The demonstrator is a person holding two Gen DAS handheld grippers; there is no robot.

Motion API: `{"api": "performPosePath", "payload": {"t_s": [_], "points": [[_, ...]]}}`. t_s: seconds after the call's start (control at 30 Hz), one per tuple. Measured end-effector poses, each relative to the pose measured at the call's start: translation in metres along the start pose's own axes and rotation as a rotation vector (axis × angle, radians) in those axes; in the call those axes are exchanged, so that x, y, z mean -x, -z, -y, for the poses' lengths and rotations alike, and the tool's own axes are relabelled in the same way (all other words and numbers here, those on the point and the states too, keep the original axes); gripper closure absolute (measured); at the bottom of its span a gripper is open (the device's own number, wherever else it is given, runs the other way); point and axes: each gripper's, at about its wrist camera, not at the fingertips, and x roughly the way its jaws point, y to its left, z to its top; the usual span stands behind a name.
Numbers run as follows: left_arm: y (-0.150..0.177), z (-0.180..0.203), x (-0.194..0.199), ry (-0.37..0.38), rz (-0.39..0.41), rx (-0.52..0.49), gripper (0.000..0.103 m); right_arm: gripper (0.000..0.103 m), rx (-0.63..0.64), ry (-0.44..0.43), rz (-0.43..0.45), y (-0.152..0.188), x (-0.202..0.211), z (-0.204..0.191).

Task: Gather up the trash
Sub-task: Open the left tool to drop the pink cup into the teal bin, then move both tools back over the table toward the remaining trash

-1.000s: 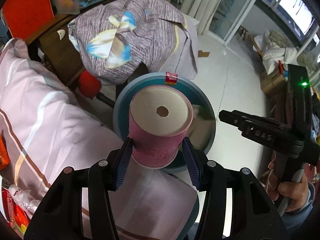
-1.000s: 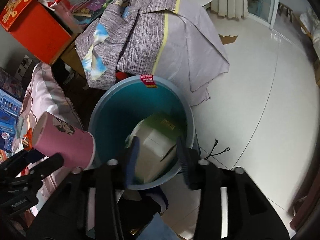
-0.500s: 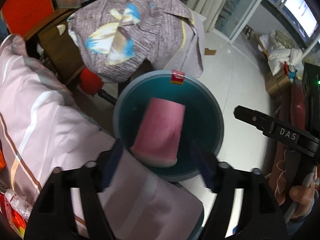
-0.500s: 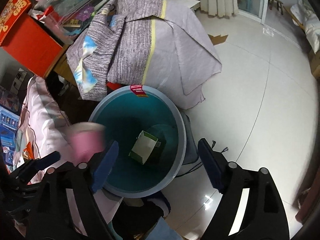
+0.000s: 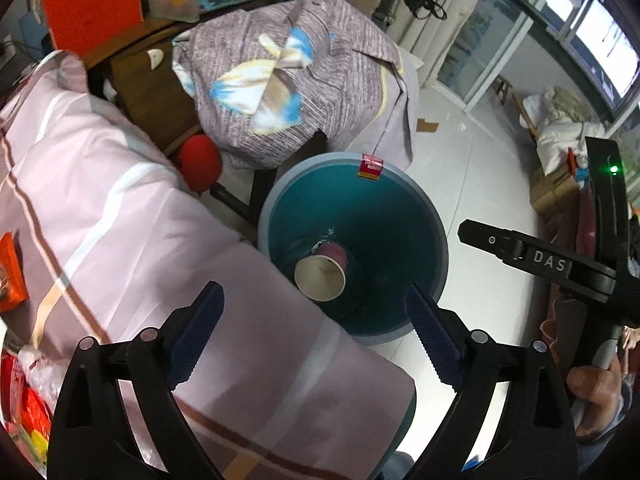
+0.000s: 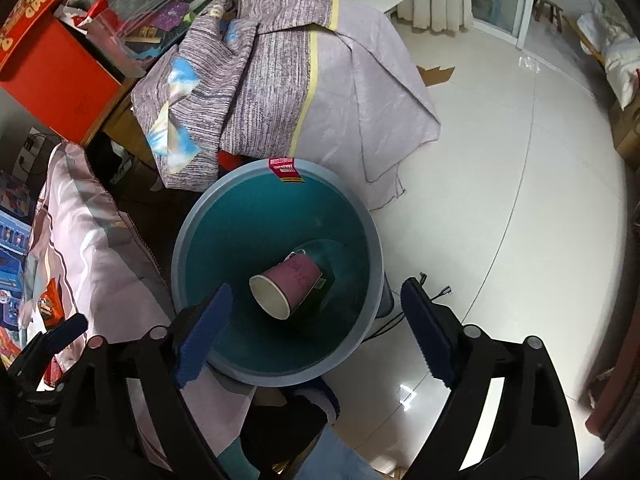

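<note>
A bin (image 6: 276,376) stands on the floor (image 6: 520,200) with a paper cup (image 6: 286,288) lying on its side at the bottom, mouth toward the near left. Left of the bin lies bedding (image 5: 120,240); behind it a draped cloth (image 6: 288,92) covers furniture. Far left sits a box (image 6: 52,76). Both grippers hover at the bin's near rim.
</note>
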Motion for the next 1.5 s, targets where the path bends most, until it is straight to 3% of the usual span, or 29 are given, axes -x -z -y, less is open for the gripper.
{"api": "performPosePath", "payload": {"t_s": [0.3, 0.57, 1.03, 1.5], "points": [[0.027, -0.018, 0.043, -0.005, 0.063, 0.04, 0.006, 0.02, 0.05, -0.015, 0.007, 0.017, 0.022, -0.033], [0.069, -0.066, 0.084, -0.043, 0.107, 0.124, 0.006, 0.02, 0.176, -0.041, -0.013, 0.042, 0.035, -0.092], [0.153, -0.192, 0.162, -0.167, 0.189, 0.322, 0.005, 0.02, 0.405, -0.075, -0.092, 0.097, 0.032, -0.22], [0.243, -0.338, 0.226, -0.332, 0.209, 0.642, 0.005, 0.02, 0.691, -0.106, -0.168, 0.161, 0.022, -0.365]]}}
